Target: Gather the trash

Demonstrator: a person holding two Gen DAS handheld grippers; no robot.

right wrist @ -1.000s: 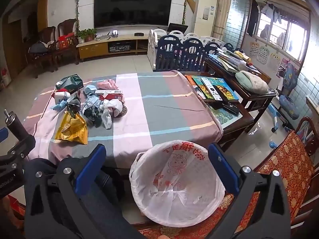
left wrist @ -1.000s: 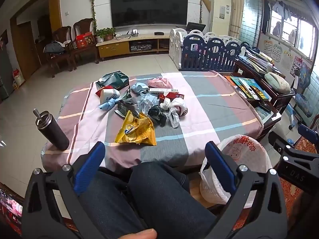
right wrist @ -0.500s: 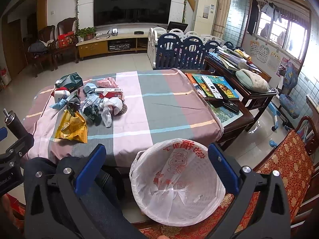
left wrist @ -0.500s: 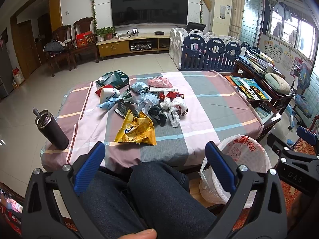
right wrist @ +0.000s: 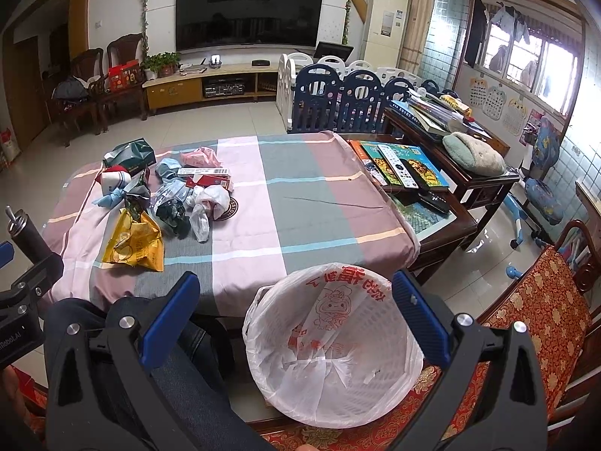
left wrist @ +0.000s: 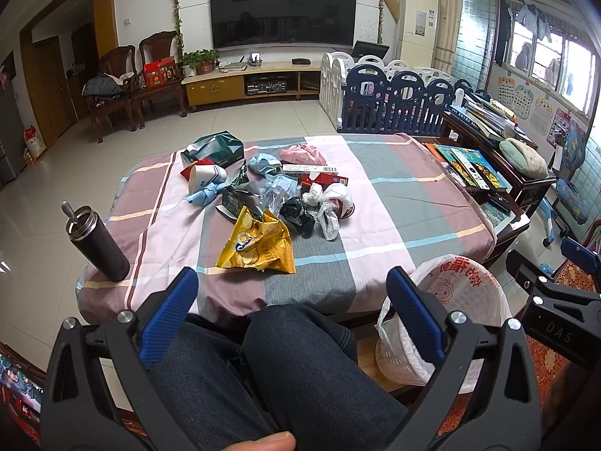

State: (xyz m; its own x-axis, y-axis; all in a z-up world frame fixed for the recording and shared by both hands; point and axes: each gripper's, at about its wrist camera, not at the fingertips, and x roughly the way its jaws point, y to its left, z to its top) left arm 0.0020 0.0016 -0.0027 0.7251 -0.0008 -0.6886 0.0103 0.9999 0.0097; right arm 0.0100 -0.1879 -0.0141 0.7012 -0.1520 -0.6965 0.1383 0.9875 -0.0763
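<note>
Trash (left wrist: 270,203) sits in a messy heap on the checked cloth (left wrist: 394,203), well ahead of our claws. We see a yellow chip bag (left wrist: 259,244) nearest us, crumpled white bags (left wrist: 330,203), a green packet (left wrist: 214,148) and a paper cup (left wrist: 201,178). Our left claw (left wrist: 292,300) is spread wide over our knees (left wrist: 293,357), gripping nothing. Our right claw (right wrist: 296,302) is spread wide too, with nothing in it, and hangs above the white bin (right wrist: 334,345) with its plastic liner. Just left of the left claw stands a dark bottle (left wrist: 99,244).
</note>
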